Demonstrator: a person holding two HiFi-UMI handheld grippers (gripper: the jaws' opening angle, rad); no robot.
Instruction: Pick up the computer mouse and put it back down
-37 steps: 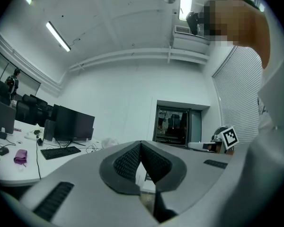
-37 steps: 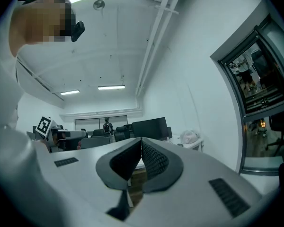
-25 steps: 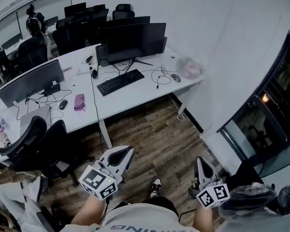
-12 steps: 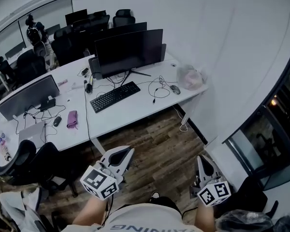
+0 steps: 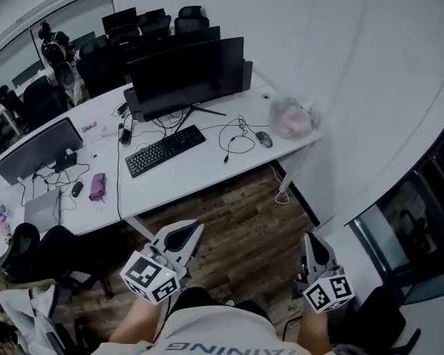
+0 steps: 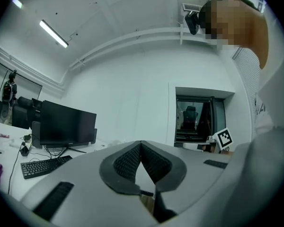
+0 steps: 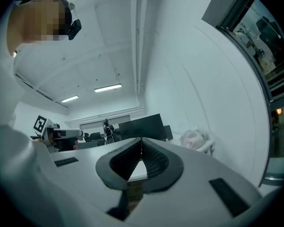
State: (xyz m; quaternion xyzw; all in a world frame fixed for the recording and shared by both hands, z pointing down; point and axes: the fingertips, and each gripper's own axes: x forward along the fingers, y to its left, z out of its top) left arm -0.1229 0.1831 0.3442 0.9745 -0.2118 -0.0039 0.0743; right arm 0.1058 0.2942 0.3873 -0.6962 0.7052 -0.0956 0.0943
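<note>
Computer mouse [image 5: 263, 138] untouched on desk [image 5: 200, 163]; both claws pressed together, empty.
It lies beside plastic bag [image 5: 292, 118], well apart from left gripper [image 5: 194, 228] & right gripper [image 5: 309, 239]. Prob. light, hard, slick shell: pinch across its sides, mid-body.

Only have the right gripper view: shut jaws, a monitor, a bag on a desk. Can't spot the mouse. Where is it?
Observer: The head view shows the computer mouse on the white desk, between the keyboard and the plastic bag, close to the bag.
Operator: Left gripper holding anything?
Observer: No. In its own view the left gripper is shut, with nothing between the jaws.
Operator: Either gripper at the desk?
Observer: Neither. In the head view both, the right gripper included, hang over the wood floor, short of the desk edge.
</note>
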